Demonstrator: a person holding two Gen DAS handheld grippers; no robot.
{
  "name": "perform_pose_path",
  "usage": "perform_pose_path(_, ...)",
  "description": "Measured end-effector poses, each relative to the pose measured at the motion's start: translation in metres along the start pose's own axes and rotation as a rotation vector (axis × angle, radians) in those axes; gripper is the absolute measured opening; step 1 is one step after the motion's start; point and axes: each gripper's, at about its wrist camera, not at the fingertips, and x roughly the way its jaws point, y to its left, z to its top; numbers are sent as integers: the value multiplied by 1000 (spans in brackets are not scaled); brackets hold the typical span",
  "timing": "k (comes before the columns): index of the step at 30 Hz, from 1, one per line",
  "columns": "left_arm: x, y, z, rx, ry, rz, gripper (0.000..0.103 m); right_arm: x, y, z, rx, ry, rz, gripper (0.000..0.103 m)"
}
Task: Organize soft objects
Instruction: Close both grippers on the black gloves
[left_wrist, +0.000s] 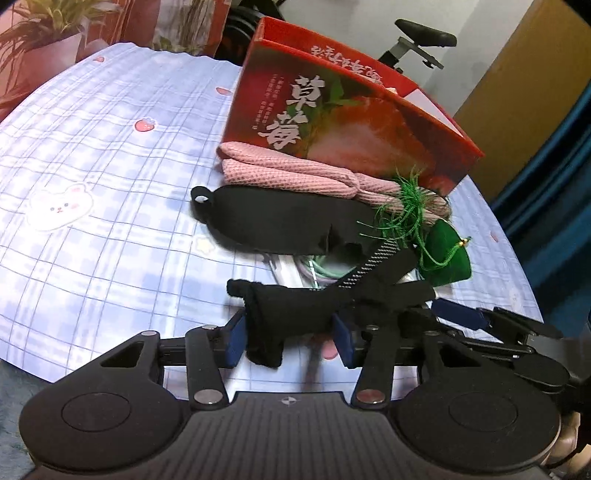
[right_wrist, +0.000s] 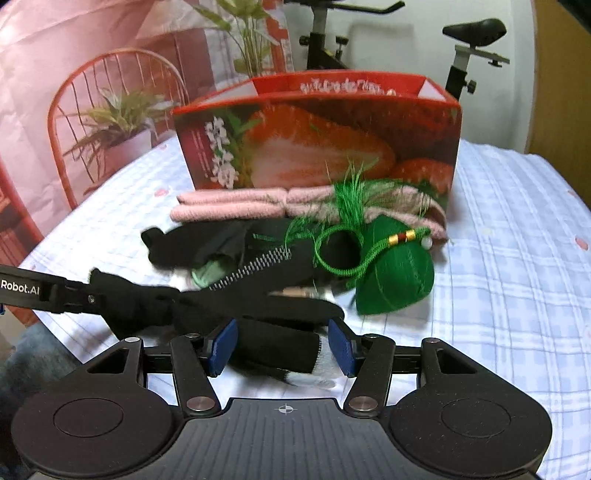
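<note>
Your left gripper (left_wrist: 291, 341) and right gripper (right_wrist: 282, 347), both half-open around the black sock (left_wrist: 266, 325), risk dragging it at lower centre.

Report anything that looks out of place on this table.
The soft items lie in a jumbled heap outside the red strawberry box: pink knit cloth, black eye mask and green tasselled pouch overlap one another.

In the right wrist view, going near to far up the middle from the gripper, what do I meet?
right gripper → black sock between its jaws → black eye mask → pink folded cloth → red strawberry box → exercise bike behind the table.
</note>
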Motion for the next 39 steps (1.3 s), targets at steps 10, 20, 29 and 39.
perform_pose_path(10,7,8,-2,-39,8,-8,36,12,2,-6,-6,32,4,61)
perform_pose_path(20,6,-3,30,63,14,-45,36,11,5,-7,-13,42,21,61)
perform_pose_path(29,14,0,22,111,25,-36,36,12,4,-7,-18,42,23,61)
perform_pose_path(39,18,-4,9,122,23,-56,35,12,11,-7,-56,53,31,47)
